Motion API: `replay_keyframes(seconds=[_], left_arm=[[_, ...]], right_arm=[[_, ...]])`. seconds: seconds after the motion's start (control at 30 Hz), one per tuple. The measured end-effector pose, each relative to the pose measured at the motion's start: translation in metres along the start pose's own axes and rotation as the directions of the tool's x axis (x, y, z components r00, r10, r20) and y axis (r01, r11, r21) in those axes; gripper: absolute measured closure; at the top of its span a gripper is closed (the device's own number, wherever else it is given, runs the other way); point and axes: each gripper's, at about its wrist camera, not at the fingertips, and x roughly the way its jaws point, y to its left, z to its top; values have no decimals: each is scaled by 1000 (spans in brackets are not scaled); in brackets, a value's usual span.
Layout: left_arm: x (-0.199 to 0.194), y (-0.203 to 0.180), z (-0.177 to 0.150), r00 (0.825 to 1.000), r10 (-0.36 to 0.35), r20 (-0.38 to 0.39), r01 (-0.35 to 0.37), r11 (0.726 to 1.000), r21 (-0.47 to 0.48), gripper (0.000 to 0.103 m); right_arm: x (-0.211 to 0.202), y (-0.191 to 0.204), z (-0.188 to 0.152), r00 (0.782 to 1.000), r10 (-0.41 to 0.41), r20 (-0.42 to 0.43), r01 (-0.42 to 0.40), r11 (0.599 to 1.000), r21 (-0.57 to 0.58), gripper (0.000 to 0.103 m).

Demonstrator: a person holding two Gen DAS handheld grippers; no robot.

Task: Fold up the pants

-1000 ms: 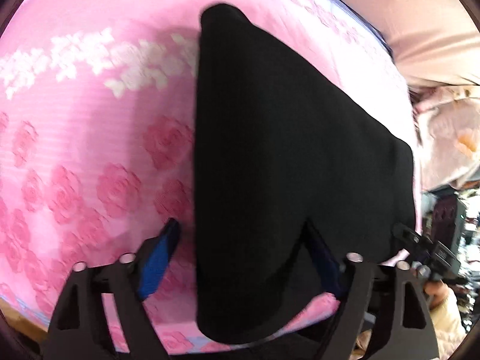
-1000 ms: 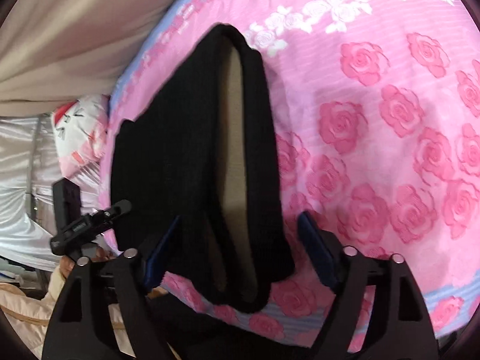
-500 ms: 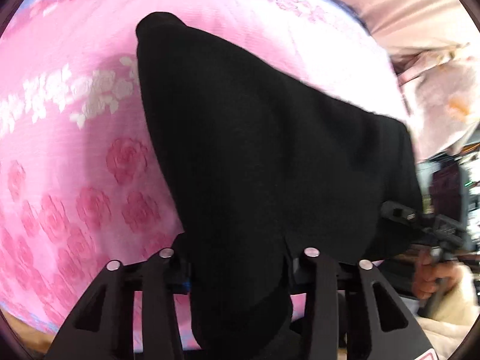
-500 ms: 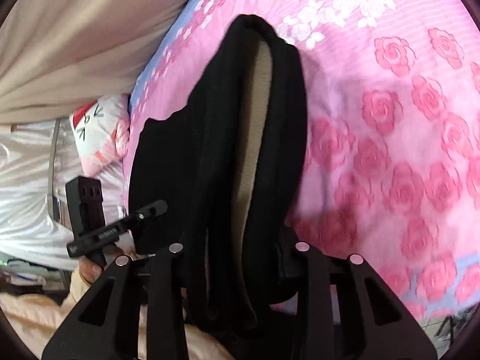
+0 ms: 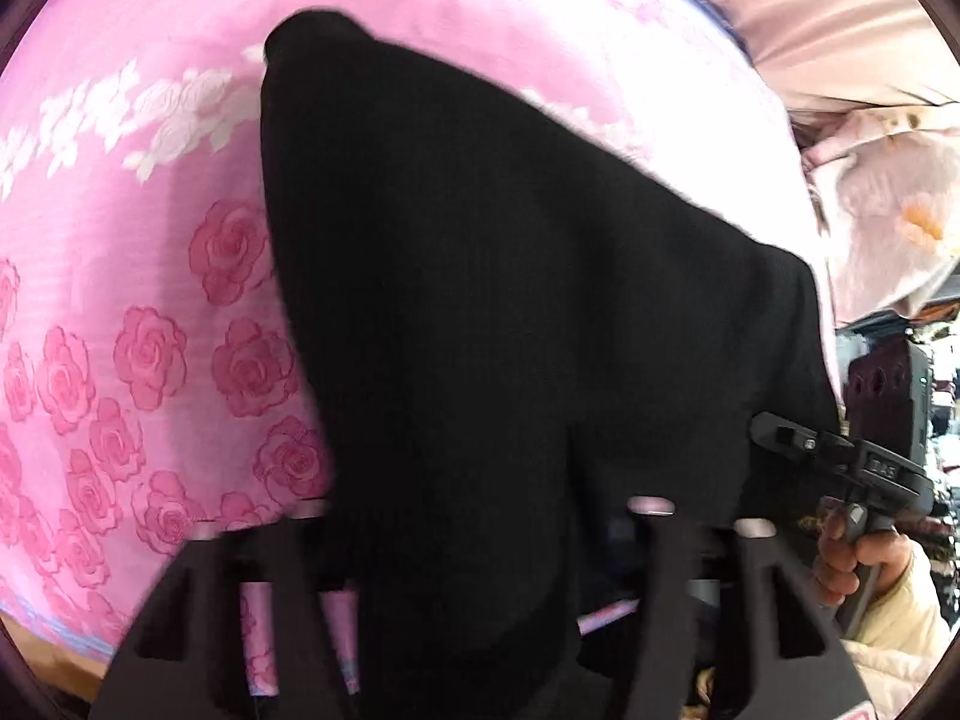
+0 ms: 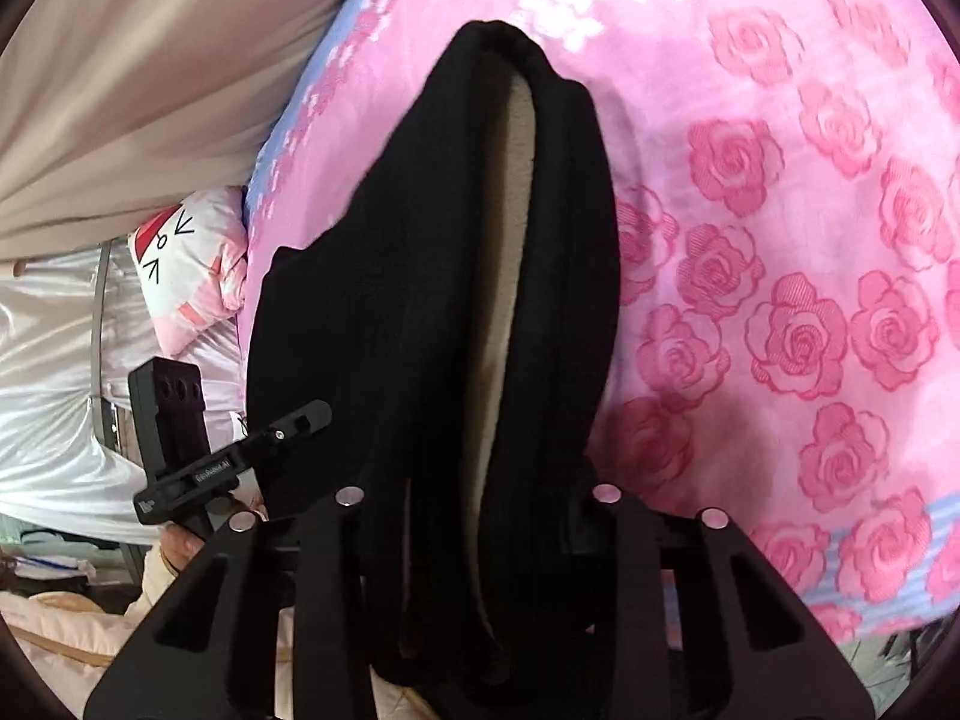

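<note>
Black pants (image 5: 510,300) lie on a pink rose-print bedsheet (image 5: 150,240), reaching from the near edge toward the far side. My left gripper (image 5: 474,534) is shut on the near end of the pants, the cloth bunched between its fingers. In the right wrist view the same black pants (image 6: 420,330) show a beige lining (image 6: 510,240) down an opening. My right gripper (image 6: 480,516) is shut on that near end too. Each view shows the other gripper held in a hand: the right gripper (image 5: 840,462) and the left gripper (image 6: 234,462).
The pink bedsheet (image 6: 780,240) spreads out beside the pants. A beige curtain (image 6: 150,90) hangs beyond the bed. A white and pink pillow (image 6: 186,264) and shiny white fabric (image 6: 48,360) lie past the bed's edge. A cream sleeve (image 5: 888,648) is at the lower right.
Both grippers went from open around the near end of the pants to shut on it. The left view has shifted, and the pants now lean more across the frame.
</note>
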Motion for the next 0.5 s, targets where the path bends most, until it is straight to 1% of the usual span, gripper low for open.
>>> replay_keyframes(seconds=[0.1,0.2,0.27,0.33,0.4,0.47,0.5], left_arm=[[-24,0,-3,997,-73,14,73,997,-5,73],[-54,-10,-11,992,-128,18,128,992,7,73],[-79,-12,-18,987,-157,22,156,988,18,73],[-100,-19,-27,983,-184,28,183,983,28,73],[-115,-18,-36,980,-196,29,195,980,31,73],[-114,-17,-41,978,-208,14,207,978,28,73],[-110,-9,-43,978,-207,1,207,978,22,73]], right_arm=[[-21,26,-5,999,35,7,-34,998,-47,72],[-49,63,-12,999,44,-6,-45,993,-113,72],[-66,80,-17,999,36,-17,-38,989,-143,72],[-76,89,-21,999,36,-33,-40,987,-153,72],[-76,87,-23,998,14,-59,-23,987,-156,72],[-65,79,-21,996,-7,-92,-6,990,-138,72],[-57,73,-20,994,-19,-105,6,992,-124,72]])
